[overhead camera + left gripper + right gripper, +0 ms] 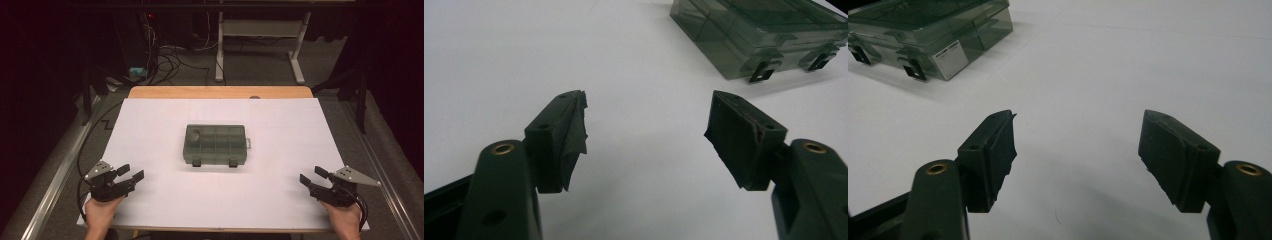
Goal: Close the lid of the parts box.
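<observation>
The high view looks forward and down over the whole white desk (280, 200), from the person's side. Each gripper view sits low and close above the desk surface, looking out between its own spread fingers (569, 135) toward the middle. All three views share the closed compartment box (215, 144), near the desk's centre.

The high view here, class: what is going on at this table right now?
A person sits at a table covered with white paper, holding a two-jaw gripper in each hand. The left gripper and the right gripper rest near the front corners, jaws open and holding nothing. Between them, farther back, a closed grey box with compartments lies flat on the paper, its two latches facing the person. Nothing is touching the box at this moment.
</observation>
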Tool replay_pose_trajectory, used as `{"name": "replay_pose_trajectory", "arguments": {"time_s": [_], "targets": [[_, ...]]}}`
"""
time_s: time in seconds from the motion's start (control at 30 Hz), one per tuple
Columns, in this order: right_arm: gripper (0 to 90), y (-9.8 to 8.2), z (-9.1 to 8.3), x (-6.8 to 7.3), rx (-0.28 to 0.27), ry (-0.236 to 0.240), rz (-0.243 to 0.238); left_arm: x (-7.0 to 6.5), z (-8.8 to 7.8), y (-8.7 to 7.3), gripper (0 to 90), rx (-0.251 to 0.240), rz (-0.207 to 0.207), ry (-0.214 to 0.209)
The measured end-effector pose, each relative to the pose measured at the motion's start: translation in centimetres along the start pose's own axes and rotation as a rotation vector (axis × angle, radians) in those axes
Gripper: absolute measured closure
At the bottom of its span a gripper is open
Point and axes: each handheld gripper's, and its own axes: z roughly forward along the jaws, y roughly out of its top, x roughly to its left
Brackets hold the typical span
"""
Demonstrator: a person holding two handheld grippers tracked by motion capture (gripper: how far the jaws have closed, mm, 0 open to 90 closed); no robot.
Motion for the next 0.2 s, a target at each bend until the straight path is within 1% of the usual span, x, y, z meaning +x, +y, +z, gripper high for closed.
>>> {"name": "replay_pose_trajectory", "arguments": {"time_s": [0.2], "targets": [[31.1, 0.01, -0.03, -0.02, -0.003, 0.003, 0.005, -0.01, 0.05, 0.01, 32.5, 0.000, 0.002, 0.000]]}}
